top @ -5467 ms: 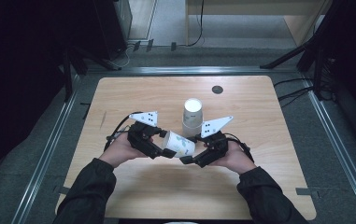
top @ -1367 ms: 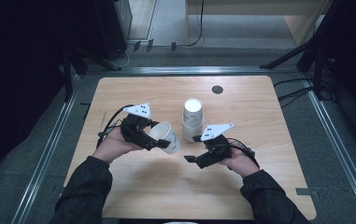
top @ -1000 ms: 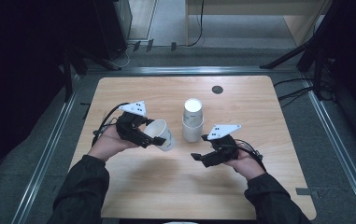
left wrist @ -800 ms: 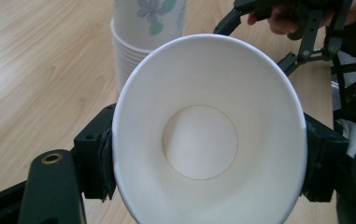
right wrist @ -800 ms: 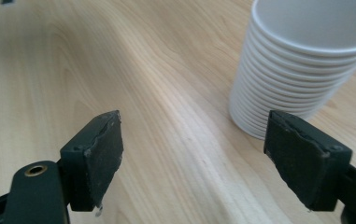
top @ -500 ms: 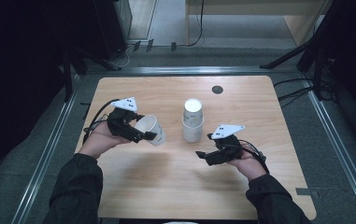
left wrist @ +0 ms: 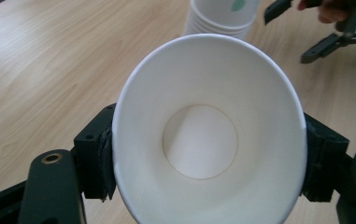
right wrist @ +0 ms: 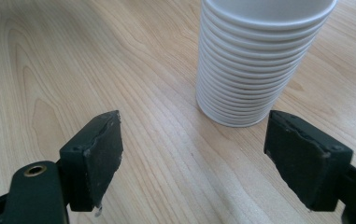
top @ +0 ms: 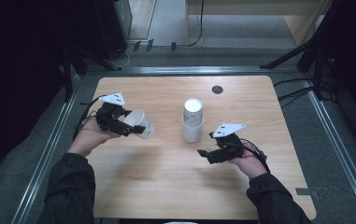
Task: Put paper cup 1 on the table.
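Note:
My left gripper (top: 135, 127) is shut on a white paper cup (top: 139, 124) and holds it above the left part of the wooden table (top: 166, 186). The cup (left wrist: 203, 135) is tipped with its open mouth toward the camera, and the pads (left wrist: 102, 161) press on its two sides. A stack of white cups (top: 193, 120) stands upside down near the table's middle, rims down (right wrist: 255, 65). My right gripper (top: 207, 152) hovers just in front and to the right of the stack, open (right wrist: 194, 154), with bare wood between its jaws.
A small round black grommet (top: 217, 89) sits in the table near its far edge. Metal rails (top: 49, 144) run along the table's sides, with dark stands and cables beyond. The right gripper (left wrist: 327, 30) also shows past the stack (left wrist: 222, 18) in the left gripper view.
My left hand has carried the cup to the left, away from the stack. The right hand has stayed almost where it was, open.

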